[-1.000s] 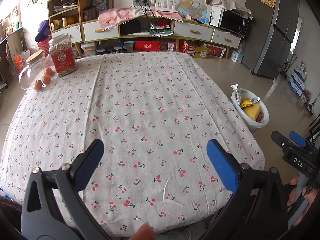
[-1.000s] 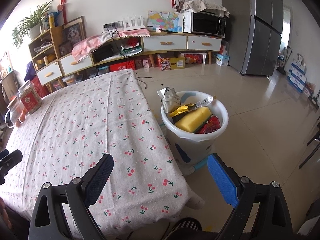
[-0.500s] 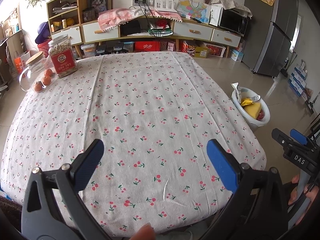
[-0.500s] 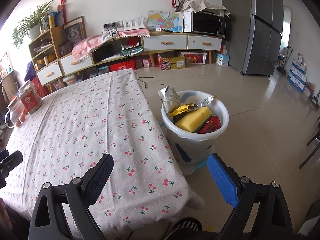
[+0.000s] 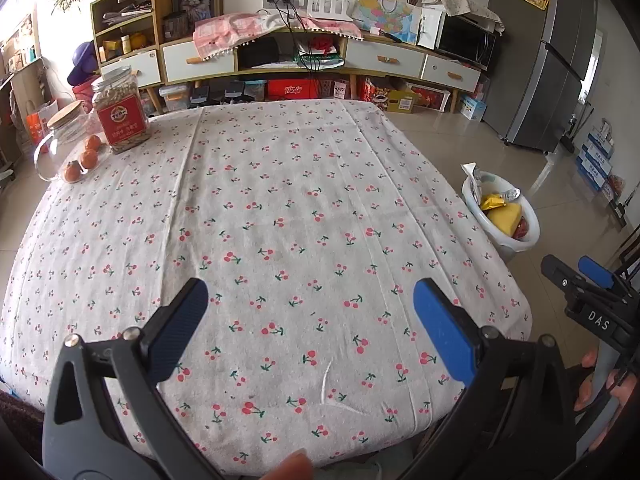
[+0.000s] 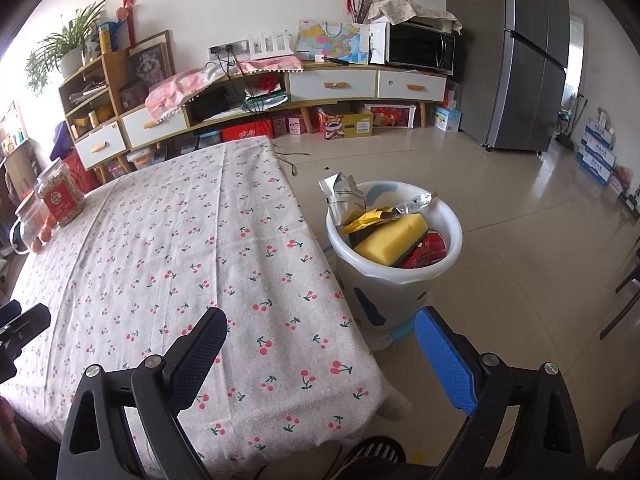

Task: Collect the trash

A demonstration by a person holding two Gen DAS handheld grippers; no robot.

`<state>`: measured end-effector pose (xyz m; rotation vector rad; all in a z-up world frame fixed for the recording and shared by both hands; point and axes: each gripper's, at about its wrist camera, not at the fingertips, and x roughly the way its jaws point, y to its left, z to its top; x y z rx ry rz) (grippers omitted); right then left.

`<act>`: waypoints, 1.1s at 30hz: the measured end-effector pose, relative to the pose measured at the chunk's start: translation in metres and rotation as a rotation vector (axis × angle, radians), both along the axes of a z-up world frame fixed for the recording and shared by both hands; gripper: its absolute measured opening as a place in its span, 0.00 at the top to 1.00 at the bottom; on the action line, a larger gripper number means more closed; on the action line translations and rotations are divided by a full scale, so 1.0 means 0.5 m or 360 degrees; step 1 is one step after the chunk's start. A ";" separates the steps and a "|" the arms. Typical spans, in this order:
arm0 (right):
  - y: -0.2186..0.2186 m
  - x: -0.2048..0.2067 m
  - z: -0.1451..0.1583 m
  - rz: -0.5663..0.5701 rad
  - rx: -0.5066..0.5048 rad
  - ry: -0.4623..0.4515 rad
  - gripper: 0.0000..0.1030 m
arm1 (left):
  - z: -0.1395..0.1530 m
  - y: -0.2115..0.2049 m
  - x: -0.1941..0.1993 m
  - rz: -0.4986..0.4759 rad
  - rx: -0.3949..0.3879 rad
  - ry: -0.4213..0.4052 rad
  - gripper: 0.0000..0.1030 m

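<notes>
Both claws gape empty over the bench (image 5: pixel 304 208): left claw (image 5: pixel 310 312), right claw (image 6: pixel 320 340). Trash sits heaped in the bin (image 6: pixel 394 276); we risk knocking that overfull pile out

left wrist: over table (image 5: pixel 304 208) | right wrist: table edge, bin (image 6: pixel 394 276) | shared: both

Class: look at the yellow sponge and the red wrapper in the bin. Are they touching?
Touching. The right wrist view shows the sponge lying on the red wrapper in the bin, with no gap at their shared edge.
</notes>
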<state>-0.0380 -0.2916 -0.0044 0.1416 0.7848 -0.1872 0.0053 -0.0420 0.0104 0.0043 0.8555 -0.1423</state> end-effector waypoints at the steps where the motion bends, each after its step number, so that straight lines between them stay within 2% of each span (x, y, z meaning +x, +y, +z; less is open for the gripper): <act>1: -0.001 0.001 0.001 -0.0002 0.0001 -0.0005 0.06 | -0.001 0.000 0.001 0.0003 0.0002 -0.0001 0.01; 33: 0.035 0.030 0.009 0.0085 -0.0015 -0.0050 0.06 | 0.000 -0.019 0.011 -0.0020 -0.0028 0.0008 0.01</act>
